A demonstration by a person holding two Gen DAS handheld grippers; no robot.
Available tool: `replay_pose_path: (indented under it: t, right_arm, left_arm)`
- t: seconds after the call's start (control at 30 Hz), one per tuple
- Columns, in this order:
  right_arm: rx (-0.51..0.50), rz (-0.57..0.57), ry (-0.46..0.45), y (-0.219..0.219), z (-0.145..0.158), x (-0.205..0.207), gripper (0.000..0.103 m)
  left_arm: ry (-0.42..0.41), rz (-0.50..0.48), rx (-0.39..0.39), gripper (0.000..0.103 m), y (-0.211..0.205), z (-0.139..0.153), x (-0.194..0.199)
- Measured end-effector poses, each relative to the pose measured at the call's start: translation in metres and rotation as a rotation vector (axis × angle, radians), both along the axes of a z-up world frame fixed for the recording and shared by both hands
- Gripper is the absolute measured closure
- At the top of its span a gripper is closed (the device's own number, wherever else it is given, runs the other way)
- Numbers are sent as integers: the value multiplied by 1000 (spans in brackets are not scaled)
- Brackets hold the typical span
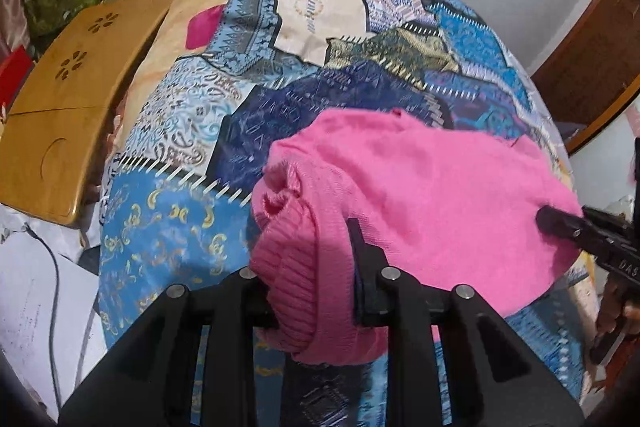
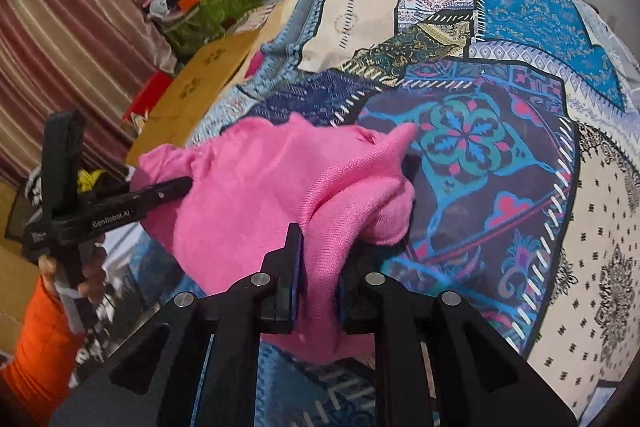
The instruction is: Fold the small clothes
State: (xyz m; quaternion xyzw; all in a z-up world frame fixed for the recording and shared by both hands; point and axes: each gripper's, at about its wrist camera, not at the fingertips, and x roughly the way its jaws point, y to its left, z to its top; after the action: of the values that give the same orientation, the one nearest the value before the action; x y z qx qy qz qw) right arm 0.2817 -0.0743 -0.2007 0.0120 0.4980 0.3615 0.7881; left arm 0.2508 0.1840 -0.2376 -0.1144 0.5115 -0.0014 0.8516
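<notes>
Two tools, one pink sweater, both clamped on.

Left to right: the left tool (image 1: 312, 263) grips the ribbed hem end of the pink sweater (image 1: 420, 187), jaws narrow with a thick roll of knit pinched between them. The sweater's long axis runs across from one tool to the other, draped just over the patchwork bedspread (image 1: 192, 99) on the bed, bulk lying ahead of both tools. The right tool (image 2: 320, 267) is squeezed on a thinner fold at the other end. Looks to me like neither hand is nearer; next is probably laying it flat.
</notes>
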Motion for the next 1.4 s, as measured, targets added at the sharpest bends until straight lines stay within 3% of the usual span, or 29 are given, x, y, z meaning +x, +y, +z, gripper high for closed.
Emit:
replay_pose_path:
  t: [0.17,0.43,0.53,0.57,0.67,0.93,1.1,1.17,1.4]
  right_arm:
    - [-68,6,-83,-9,12,-11,87]
    - [-71,33,-195,-5,45,-23,86]
    - [-64,76,-208,14,46,-24,79]
    - [-63,85,-211,19,45,-25,71]
    - [-64,112,-217,36,36,-25,55]
    - [-124,158,-155,59,-2,-10,55]
    - [-130,133,-128,44,-14,1,55]
    - [-112,118,-117,36,-13,5,55]
    - [-114,31,-114,11,-9,13,55]
  left_arm:
    - [4,-7,58,73,1,-1,-12]
    - [-29,33,154,72,9,21,-26]
    - [-63,20,169,61,3,34,-29]
    - [-72,15,167,55,-1,37,-30]
    - [-92,-16,150,52,-15,41,-31]
    - [-34,-88,156,47,-46,14,-12]
    - [4,-61,148,44,-40,-6,-4]
    - [-3,-37,140,39,-34,-7,-3]
    - [3,48,144,39,-10,-6,-5]
